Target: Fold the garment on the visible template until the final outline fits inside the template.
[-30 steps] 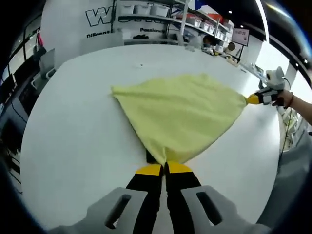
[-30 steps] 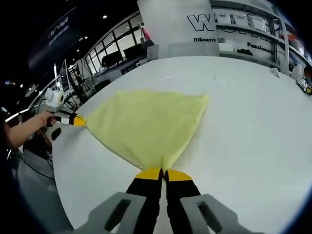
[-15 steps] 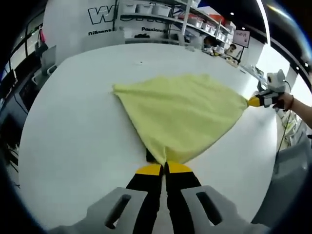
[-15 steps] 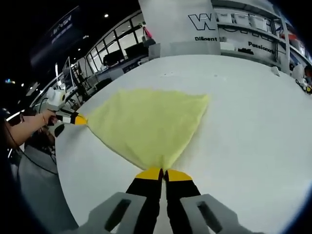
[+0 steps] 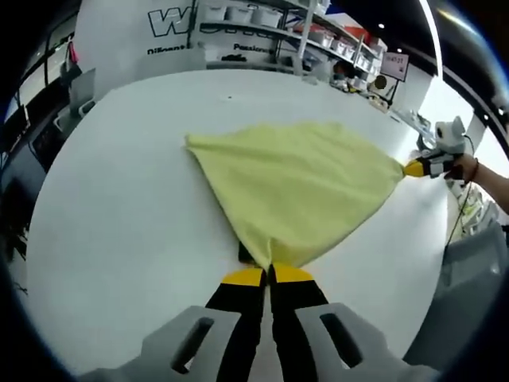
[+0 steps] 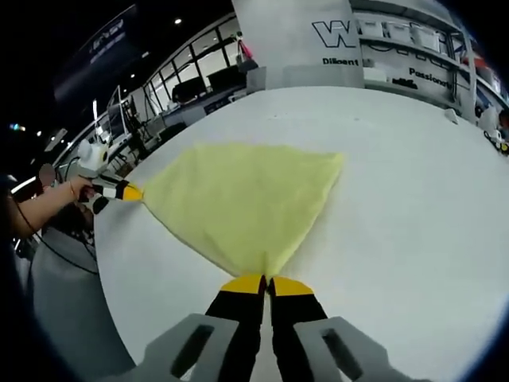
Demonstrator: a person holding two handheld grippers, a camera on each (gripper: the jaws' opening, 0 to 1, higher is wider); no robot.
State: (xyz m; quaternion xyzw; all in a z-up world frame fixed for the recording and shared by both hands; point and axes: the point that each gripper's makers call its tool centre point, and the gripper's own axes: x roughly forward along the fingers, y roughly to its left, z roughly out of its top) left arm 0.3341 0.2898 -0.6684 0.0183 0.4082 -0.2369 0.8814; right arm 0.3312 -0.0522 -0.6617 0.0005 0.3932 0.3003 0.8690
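Observation:
A yellow garment (image 5: 298, 183) lies spread on the white table (image 5: 119, 215), pulled taut between two corners. My left gripper (image 5: 268, 274) is shut on its near corner in the left gripper view; a dark patch shows just under that corner. My right gripper (image 5: 413, 167) shows at the right of that view, shut on the far right corner, held by a hand. In the right gripper view the same garment (image 6: 242, 199) fans out from my right gripper (image 6: 268, 283), shut on its corner. My left gripper (image 6: 130, 192) pinches the opposite corner at the left, near the table edge.
The white table (image 6: 413, 207) stretches wide around the cloth. Shelves with boxes (image 5: 262, 24) and a lettered white wall (image 6: 350, 36) stand beyond its far edge. A person's arm (image 6: 36, 211) reaches in at the left. The table edge (image 5: 445, 263) drops off at the right.
Both cameras shifted slightly. The garment stays stretched between the two shut grippers with no clear change in its shape.

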